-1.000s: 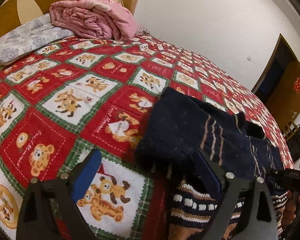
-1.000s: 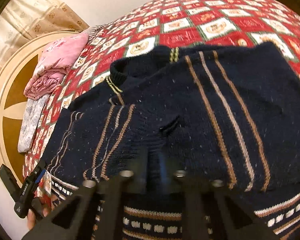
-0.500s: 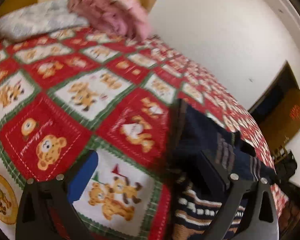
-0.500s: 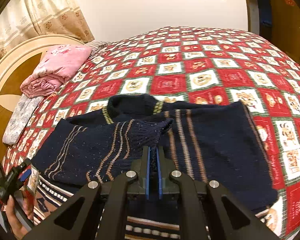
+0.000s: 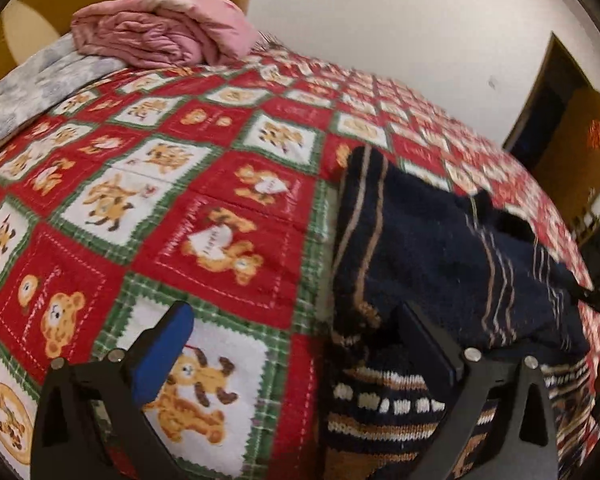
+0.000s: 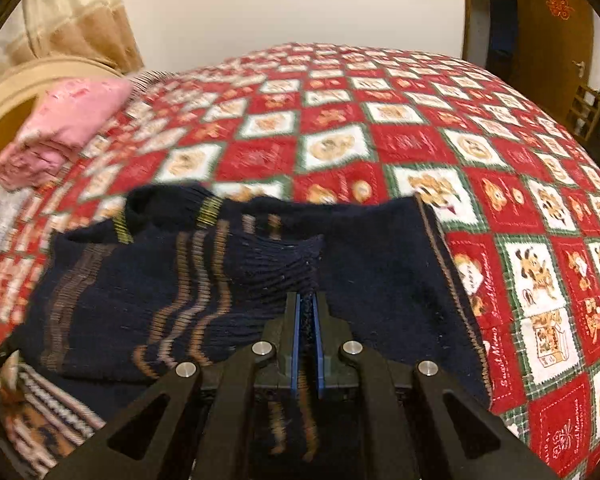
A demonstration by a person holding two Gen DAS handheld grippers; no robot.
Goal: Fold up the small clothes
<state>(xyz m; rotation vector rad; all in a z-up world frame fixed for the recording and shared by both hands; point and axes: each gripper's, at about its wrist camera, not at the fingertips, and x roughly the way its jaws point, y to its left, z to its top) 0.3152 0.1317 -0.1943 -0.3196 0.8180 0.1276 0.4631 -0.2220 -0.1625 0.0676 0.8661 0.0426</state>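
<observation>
Sweater (image 6: 364,280) is dark navy knit with thin tan stripes, lying on the bed near the edge closest to me, partly folded over itself. Patterned tan-and-white hem band faces me; collar with yellow-green ticks faces the far side.

Right claw (image 6: 307,320): I see it clamped shut on a pinch of the sweater's knit, blue pads (image 6: 296,332) pressed to the fabric on both sides, the pinched cloth raised off the layer under it.

Left claw (image 5: 296,344): jaws have just been opening, now wide apart, nothing gripped. One finger with its blue pad (image 5: 160,352) is over bare bedspread; the other finger (image 5: 428,348) is over the sweater's left edge near the hem. Can't tell whether it touches the knit.

Bedspread (image 6: 412,144): red, white and green checks with bear prints, covers the whole bed. Folded pink blanket (image 5: 156,28) sits on a grey pillow (image 5: 36,88) by the curved wooden headboard (image 5: 32,4). White wall (image 6: 284,4) behind, beige curtain (image 6: 76,12) left, brown door (image 6: 548,28) right.

Both views motion-blurred.
</observation>
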